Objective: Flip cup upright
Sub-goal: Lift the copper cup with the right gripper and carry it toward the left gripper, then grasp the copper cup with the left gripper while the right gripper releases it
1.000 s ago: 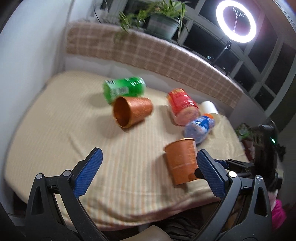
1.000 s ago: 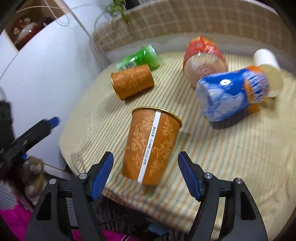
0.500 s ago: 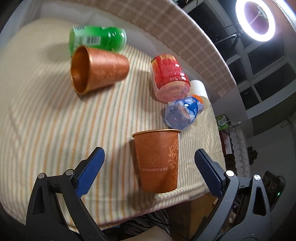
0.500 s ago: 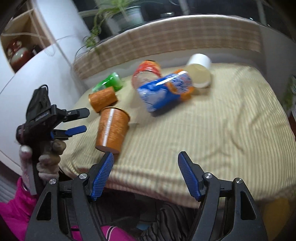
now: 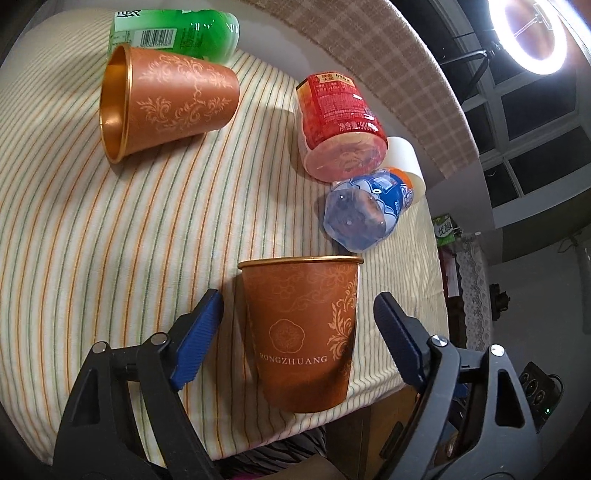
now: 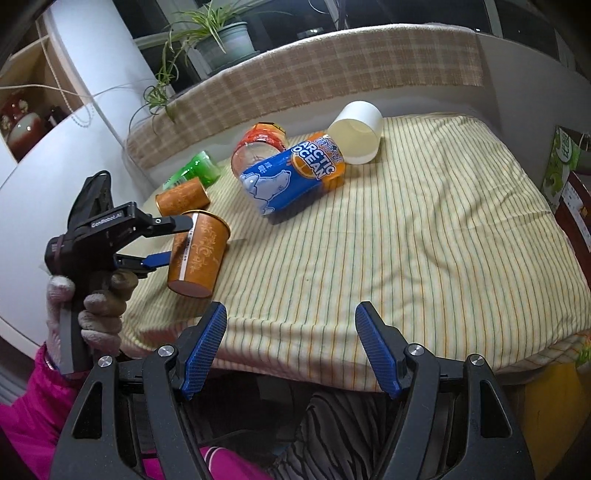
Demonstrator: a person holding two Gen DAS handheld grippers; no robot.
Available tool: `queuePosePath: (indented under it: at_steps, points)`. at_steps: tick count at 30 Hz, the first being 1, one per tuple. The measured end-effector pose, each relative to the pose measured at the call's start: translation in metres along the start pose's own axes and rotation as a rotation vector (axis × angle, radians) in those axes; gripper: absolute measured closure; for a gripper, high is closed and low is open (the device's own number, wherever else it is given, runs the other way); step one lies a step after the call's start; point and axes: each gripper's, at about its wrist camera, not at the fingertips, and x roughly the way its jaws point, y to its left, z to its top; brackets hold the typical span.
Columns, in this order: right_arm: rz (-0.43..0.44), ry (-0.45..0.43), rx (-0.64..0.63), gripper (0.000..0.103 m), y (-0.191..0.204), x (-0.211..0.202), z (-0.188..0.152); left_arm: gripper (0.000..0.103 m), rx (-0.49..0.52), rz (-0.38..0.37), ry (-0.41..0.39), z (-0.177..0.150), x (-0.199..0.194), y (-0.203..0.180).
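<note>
An orange paper cup (image 5: pixel 303 332) stands upright, mouth up, near the front edge of the striped table (image 5: pixel 92 236). My left gripper (image 5: pixel 295 325) is open, its blue pads on either side of the cup with gaps showing. In the right wrist view the same cup (image 6: pixel 197 254) sits between the left gripper's fingers (image 6: pixel 162 240). A second orange cup (image 5: pixel 166 99) lies on its side at the back left. My right gripper (image 6: pixel 290 347) is open and empty, back at the table's front edge.
A green bottle (image 5: pixel 177 33), a red jar (image 5: pixel 340 125), a blue Arctic Ocean bottle (image 5: pixel 365 210) and a white cup (image 6: pixel 356 133) lie on their sides across the back. A checked cushion (image 6: pixel 332 70) borders the far edge.
The left gripper has moved in close around the upright cup and its jaws have narrowed. The right gripper has drawn back from the cup to the table's front edge.
</note>
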Motion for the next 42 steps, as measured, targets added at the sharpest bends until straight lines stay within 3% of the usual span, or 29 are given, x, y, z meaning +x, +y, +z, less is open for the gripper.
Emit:
queuePosePath:
  at_steps: [7, 13, 19, 42]
  points:
    - [-0.006, 0.004, -0.004, 0.031, 0.0, 0.001, -0.002, 0.022, 0.006, 0.007, 0.006, 0.002, 0.006, -0.002]
    - [-0.022, -0.001, 0.008, 0.031, -0.003, 0.002, -0.002, 0.033, 0.021, 0.009, 0.019, 0.001, 0.01, -0.003]
    - [-0.024, -0.001, 0.014, 0.031, -0.005, 0.003, -0.001, 0.035, 0.053, 0.025, 0.002, -0.002, 0.007, -0.008]
    - [-0.034, -0.015, 0.011, 0.031, -0.002, 0.005, 0.003, 0.036, 0.354, 0.225, -0.241, -0.025, -0.021, -0.059]
